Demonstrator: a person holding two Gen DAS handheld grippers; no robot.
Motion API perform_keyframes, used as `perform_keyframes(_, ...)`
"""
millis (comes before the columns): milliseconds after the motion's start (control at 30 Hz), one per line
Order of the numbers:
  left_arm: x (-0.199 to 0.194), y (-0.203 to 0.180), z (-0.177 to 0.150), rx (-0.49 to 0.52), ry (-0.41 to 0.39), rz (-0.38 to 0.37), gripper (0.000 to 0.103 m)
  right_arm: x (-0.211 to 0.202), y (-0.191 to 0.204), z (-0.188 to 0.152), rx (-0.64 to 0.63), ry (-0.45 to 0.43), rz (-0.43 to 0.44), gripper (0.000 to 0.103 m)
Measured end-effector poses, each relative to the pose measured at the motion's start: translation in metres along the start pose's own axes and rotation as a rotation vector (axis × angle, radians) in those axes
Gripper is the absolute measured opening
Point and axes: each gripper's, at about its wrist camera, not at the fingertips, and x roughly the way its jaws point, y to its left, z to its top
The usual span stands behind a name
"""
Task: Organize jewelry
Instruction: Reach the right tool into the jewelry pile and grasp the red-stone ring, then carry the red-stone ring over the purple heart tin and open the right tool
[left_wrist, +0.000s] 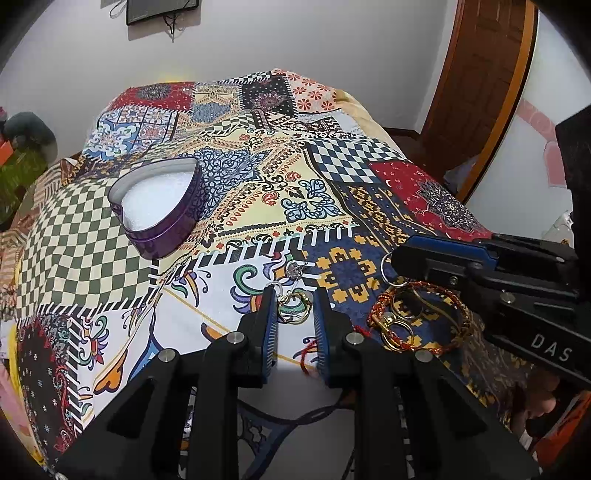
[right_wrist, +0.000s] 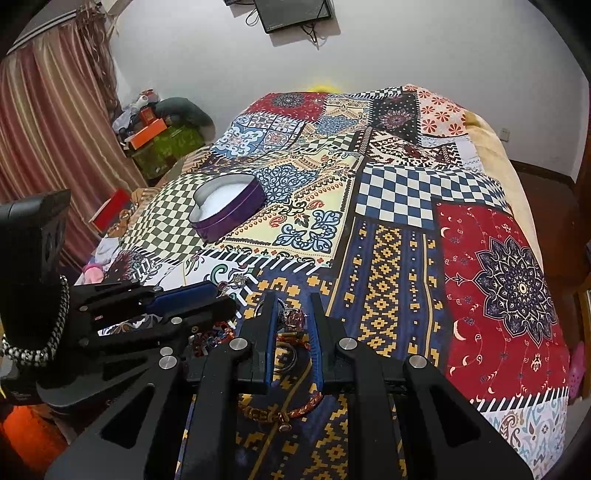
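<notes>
A purple heart-shaped tin (left_wrist: 159, 206) with white foam inside lies open on the patterned bedspread; it also shows in the right wrist view (right_wrist: 227, 206). My left gripper (left_wrist: 293, 295) is open, its fingers either side of a gold and green ring (left_wrist: 293, 308). A silver ring (left_wrist: 295, 268) lies just beyond it. A red and gold braided bracelet (left_wrist: 417, 317) with gold rings lies to the right, under my right gripper (left_wrist: 397, 258). In the right wrist view my right gripper (right_wrist: 293, 301) is open around a beaded charm (right_wrist: 293, 317), above a braided bracelet (right_wrist: 280, 408).
The patchwork bedspread (right_wrist: 406, 206) covers the whole bed. Boxes and clutter (right_wrist: 155, 133) stand by the curtain at the far left. A wooden door (left_wrist: 480, 81) is at the right. A dark frame (right_wrist: 291, 13) hangs on the white wall.
</notes>
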Motion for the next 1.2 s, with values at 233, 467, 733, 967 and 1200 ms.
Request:
perform_keyframes(233, -0.009, -0.001, -0.001, 0.0, -0.021, 0.011, 0.007, -0.007, 0.001, 0.003, 0.002, -0.011, -0.005, 0.014)
perform_keyframes(467, -0.021, 0.003, -0.005, -0.017, -0.038, 0.014, 0.006, -0.017, 0.009, 0.005, -0.008, -0.03, -0.013, 0.014)
perform_keyframes(733, -0.044, 0.021, -0.011, -0.071, -0.068, 0.008, 0.006, -0.02, 0.017, 0.006, -0.012, -0.031, -0.014, 0.014)
perform_keyframes(967, -0.061, 0.035, -0.014, -0.094, -0.099, 0.038, 0.006, -0.021, 0.03, 0.009, -0.026, -0.038, -0.015, 0.014)
perform_keyframes(1200, -0.077, 0.052, -0.004, -0.113, -0.154, 0.057, 0.006, -0.022, 0.05, 0.025, -0.066, -0.072, -0.017, 0.014)
